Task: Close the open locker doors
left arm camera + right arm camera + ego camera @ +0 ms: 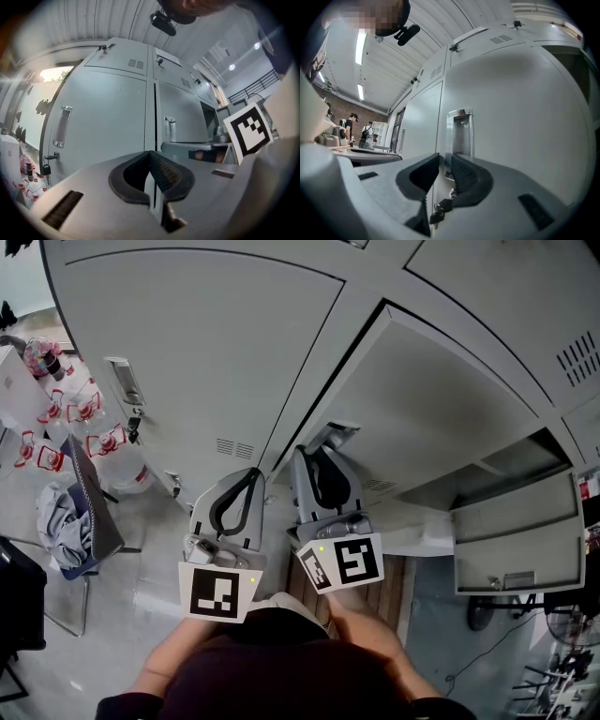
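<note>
One open locker door (pixel 422 399) stands just ahead of the right gripper (pixel 321 448), swung out from the grey bank of lockers. A second open door (pixel 516 540) hangs further right and lower, well apart from both grippers. In the right gripper view the first door (pixel 520 117) fills the frame. Its one metal handle (pixel 459 136) sits right behind the gripper's tips (pixel 444 158). The two jaws stand a little apart with the door's edge in the narrow gap; I cannot tell if the pads touch it. One bunch of keys (pixel 439 212) hangs below the handle, low between the jaws.

The left gripper (pixel 255 472) hovers just beside the right one, in front of a closed door (pixel 197 352) with one handle (pixel 124 381). Its own view shows the two jaws (pixel 150 153) together with nothing between them.

Further out, on the floor at the left, are several bottles with red labels (pixel 56 409) and one chair (pixel 94 502) with a cloth over it. Two people (pixel 349 127) stand far back in the right gripper view.
</note>
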`<state>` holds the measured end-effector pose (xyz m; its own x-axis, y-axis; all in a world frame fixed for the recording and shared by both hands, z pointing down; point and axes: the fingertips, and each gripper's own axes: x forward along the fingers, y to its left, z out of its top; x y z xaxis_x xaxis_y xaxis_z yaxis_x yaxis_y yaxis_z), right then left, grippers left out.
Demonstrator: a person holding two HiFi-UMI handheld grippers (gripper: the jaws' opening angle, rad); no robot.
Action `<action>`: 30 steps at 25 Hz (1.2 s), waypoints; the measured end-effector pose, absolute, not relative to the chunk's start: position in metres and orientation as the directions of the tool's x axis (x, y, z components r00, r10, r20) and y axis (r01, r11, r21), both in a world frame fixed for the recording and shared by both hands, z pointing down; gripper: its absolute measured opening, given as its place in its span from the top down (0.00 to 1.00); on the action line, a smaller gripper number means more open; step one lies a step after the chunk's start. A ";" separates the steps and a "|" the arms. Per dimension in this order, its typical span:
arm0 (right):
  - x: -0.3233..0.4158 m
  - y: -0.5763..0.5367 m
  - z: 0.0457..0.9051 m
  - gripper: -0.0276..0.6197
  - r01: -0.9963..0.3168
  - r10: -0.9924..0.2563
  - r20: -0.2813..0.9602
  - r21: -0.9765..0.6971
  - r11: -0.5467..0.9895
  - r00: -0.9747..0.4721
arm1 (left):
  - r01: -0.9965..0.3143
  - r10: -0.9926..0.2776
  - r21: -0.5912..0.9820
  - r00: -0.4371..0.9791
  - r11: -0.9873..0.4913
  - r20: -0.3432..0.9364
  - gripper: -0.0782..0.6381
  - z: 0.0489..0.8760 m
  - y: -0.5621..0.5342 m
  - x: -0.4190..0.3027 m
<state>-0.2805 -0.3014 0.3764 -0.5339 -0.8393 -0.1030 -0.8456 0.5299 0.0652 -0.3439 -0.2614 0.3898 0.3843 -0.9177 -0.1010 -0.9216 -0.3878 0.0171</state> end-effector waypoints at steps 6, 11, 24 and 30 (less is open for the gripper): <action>-0.280 -0.308 0.377 0.84 -0.848 -0.843 -0.095 0.063 0.526 -0.530 | -0.919 -0.916 0.022 0.389 -0.393 -0.102 0.89 0.390 -0.266 -0.342; -0.279 -0.314 0.376 0.85 -0.851 -0.847 -0.089 0.059 0.521 -0.525 | -0.920 -0.917 0.029 0.386 -0.390 -0.097 0.89 0.391 -0.269 -0.342; -0.277 -0.327 0.376 0.87 -0.860 -0.857 -0.071 0.041 0.509 -0.510 | -0.926 -0.924 0.041 0.371 -0.375 -0.094 0.89 0.393 -0.272 -0.346; -0.278 -0.328 0.376 0.87 -0.863 -0.861 -0.056 0.022 0.504 -0.505 | -0.930 -0.928 0.040 0.360 -0.365 -0.094 0.89 0.392 -0.269 -0.349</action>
